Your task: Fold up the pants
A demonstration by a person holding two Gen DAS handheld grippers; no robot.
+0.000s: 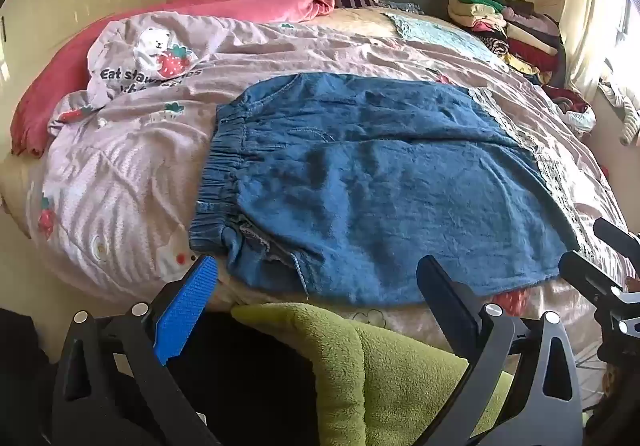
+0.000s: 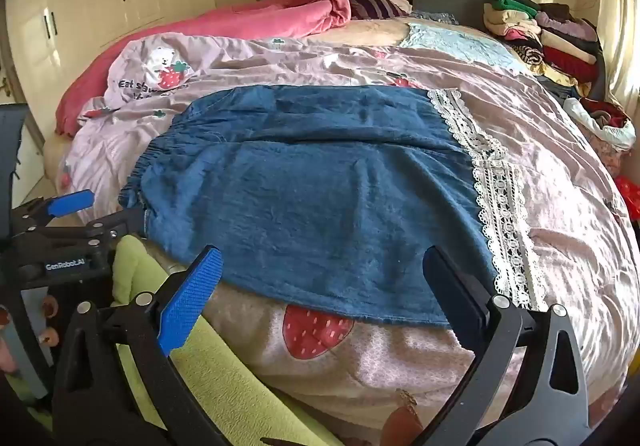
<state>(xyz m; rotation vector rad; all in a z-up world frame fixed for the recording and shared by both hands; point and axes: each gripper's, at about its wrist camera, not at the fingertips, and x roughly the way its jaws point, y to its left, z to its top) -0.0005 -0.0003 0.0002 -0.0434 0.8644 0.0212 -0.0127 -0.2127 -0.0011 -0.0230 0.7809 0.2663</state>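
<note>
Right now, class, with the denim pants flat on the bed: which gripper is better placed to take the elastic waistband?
Probably left. The left gripper sits open at the waistband corner of the pants; the right gripper, also open, faces the lace hem.

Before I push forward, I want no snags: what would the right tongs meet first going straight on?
Most likely the near hem of the blue pants, lying flat on the pink duvet. The right tongs stand open just short of it; depth is unclear.
</note>
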